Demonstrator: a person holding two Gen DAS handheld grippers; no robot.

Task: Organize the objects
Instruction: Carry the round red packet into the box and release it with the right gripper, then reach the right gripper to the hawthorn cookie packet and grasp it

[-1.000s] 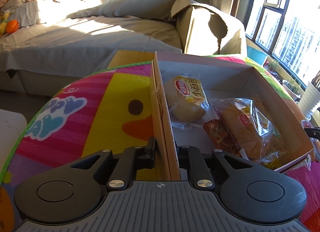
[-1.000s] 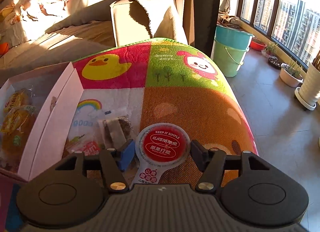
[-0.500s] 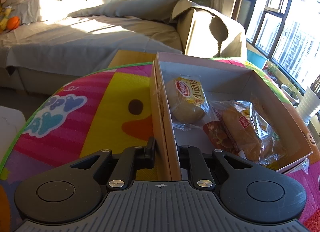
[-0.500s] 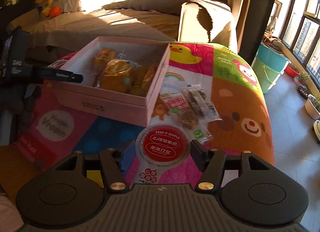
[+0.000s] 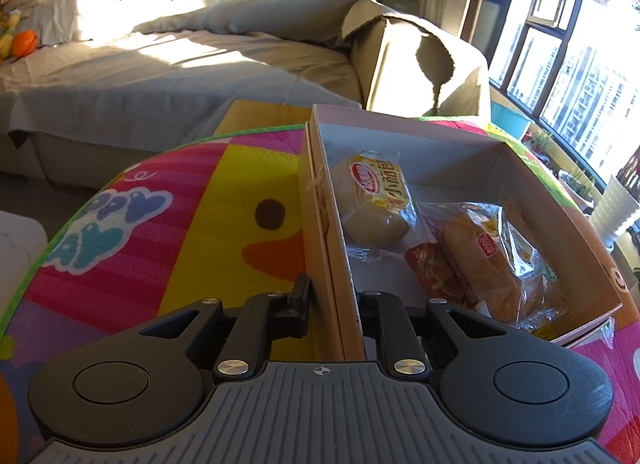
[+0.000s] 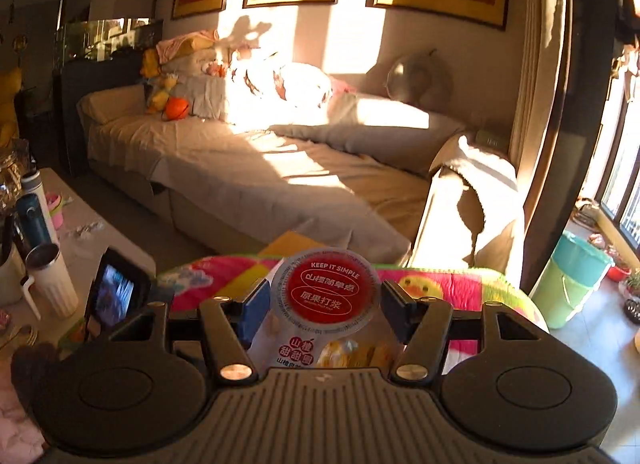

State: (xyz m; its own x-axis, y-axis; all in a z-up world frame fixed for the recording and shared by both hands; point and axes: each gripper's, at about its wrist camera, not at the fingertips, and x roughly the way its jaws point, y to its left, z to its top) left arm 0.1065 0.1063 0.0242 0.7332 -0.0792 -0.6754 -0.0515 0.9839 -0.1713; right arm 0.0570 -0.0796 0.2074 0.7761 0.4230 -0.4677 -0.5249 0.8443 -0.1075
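Note:
In the left wrist view my left gripper is shut on the near left wall of an open pink cardboard box. The box sits on a colourful play mat and holds a wrapped bun with a yellow label and a wrapped bread pack. In the right wrist view my right gripper is shut on a round snack cup with a red lid. It is held up high, tilted toward the room; the box is out of that view.
A beige sofa lies behind the mat. A low white table at left carries bottles and a white mug. A green bucket stands by the windows at right. The other gripper's camera back shows at left.
My right gripper has swung upward with the cup, from looking down on the box and mat to facing the sofa and wall. The left gripper keeps its hold on the box wall.

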